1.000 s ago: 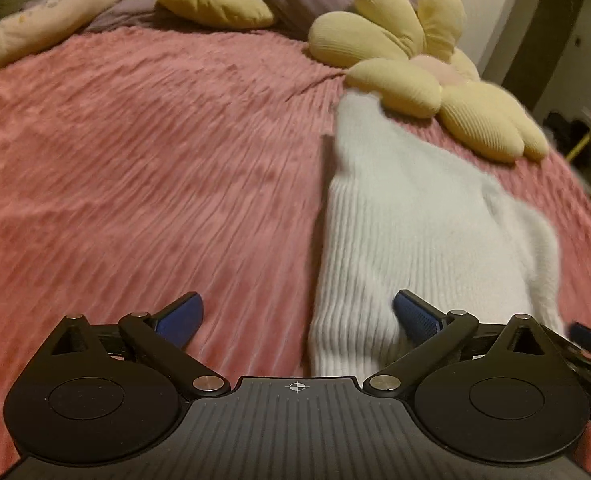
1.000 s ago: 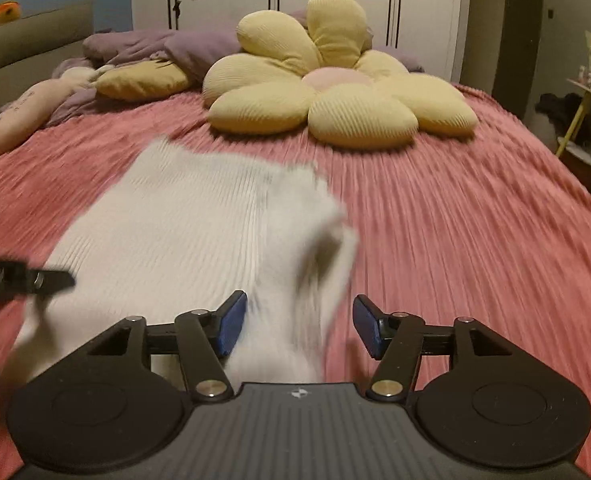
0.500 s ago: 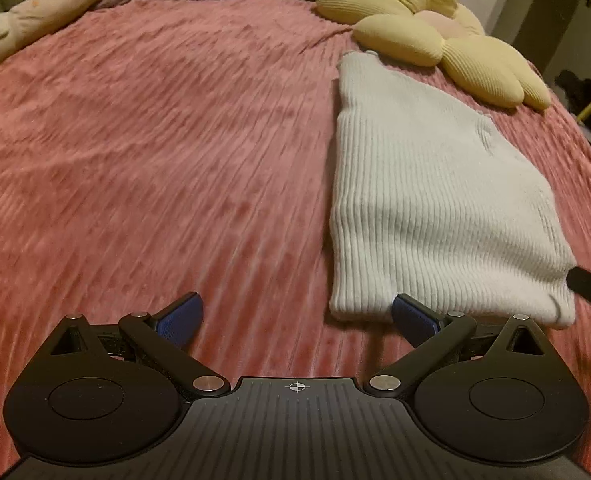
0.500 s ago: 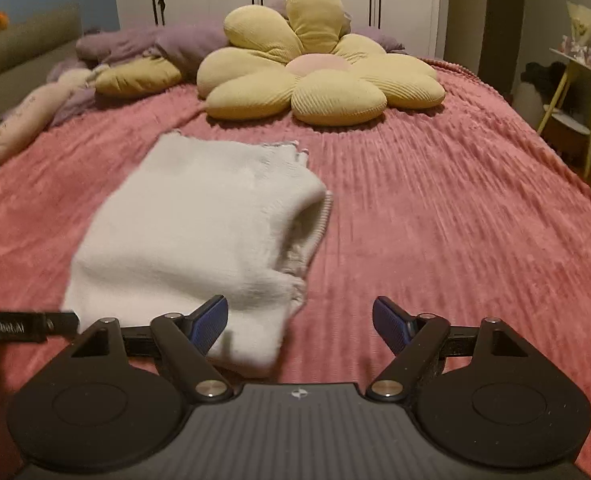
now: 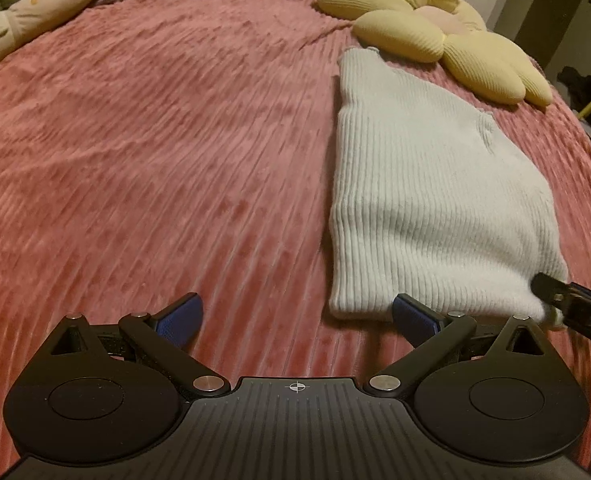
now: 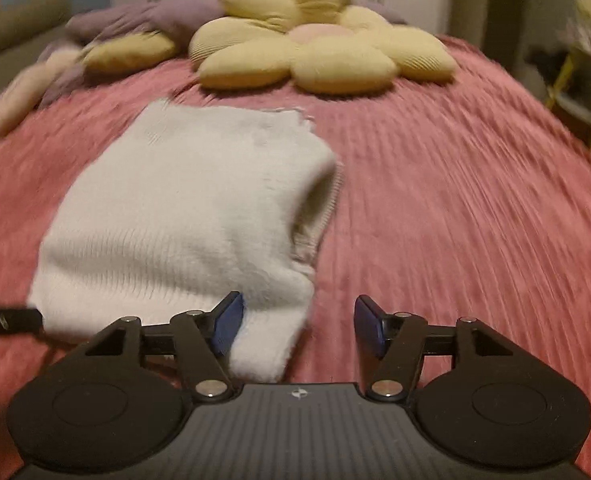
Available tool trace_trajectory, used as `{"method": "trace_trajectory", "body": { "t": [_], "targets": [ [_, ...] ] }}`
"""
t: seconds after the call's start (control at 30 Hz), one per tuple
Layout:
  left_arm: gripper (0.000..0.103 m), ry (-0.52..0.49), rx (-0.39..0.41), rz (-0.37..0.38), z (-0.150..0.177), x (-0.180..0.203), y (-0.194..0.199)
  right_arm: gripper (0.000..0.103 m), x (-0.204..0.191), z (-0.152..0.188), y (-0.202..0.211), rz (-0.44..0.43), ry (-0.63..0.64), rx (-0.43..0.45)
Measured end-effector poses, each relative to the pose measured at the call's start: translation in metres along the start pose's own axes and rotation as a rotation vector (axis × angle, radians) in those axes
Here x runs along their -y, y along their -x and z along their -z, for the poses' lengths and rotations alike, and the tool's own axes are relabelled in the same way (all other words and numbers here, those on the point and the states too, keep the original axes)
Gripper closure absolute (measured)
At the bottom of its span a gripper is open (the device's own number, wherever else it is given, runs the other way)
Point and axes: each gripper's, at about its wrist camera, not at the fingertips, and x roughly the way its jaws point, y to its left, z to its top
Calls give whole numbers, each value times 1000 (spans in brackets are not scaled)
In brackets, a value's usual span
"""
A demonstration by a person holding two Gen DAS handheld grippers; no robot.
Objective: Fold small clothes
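Note:
A white ribbed knit garment (image 5: 427, 200) lies folded flat on the pink bedspread (image 5: 155, 168). My left gripper (image 5: 295, 316) is open with only bedspread between its fingers; its right pad (image 5: 411, 314) sits at the garment's near left corner. In the right wrist view the garment (image 6: 191, 208) fills the left half. My right gripper (image 6: 299, 322) is open, and the garment's near right corner lies loosely between its fingers, beside the left pad (image 6: 229, 320). Each view catches the other gripper's tip at its edge.
A yellow flower-shaped cushion (image 6: 315, 48) lies just beyond the garment's far edge. Purple bedding (image 6: 143, 16) and a long pale plush (image 5: 35, 12) lie at the bed's head. A small yellow table (image 6: 575, 80) stands past the bed's right edge. Bare bedspread stretches left and right of the garment.
A second ago the garment's right side was blurred and raised at my right gripper; now it lies flat and folded. Both views have drawn back toward the garment's near edge.

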Motion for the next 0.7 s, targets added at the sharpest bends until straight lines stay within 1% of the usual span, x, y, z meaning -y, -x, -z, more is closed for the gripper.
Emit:
{"method": "trace_trajectory", "body": {
  "t": [0.03,0.1,0.13,0.3,0.37,0.43,0.5,0.6,0.7],
  "targets": [
    [0,3,4,8,1,1,1,48,-1,0,6,-13,-4,11],
    [0,15,9,16,2,0,3,48,-4,2,16,-34,2,27],
    [0,19,2,22,4,-2,3,48,-3,4,19,-51,-7,23],
    [0,1,-12,31,12,-8,2,48,21,22,25,-115,-176,-19],
    [0,6,-19,27,13,-8,0,48,27,28,25,-111,-206,-36],
    [0,8,-20,25,13,-6,0,48,30,31,24,-106,-211,-42],
    [0,8,-18,30,13,-5,0,48,32,29,25,-122,-237,-35],
    [0,4,-23,9,11,-3,-3,48,31,26,22,-145,-277,-38],
    [0,2,-27,1,9,-1,-5,47,28,25,11,-148,-257,-59]
  ]
}}
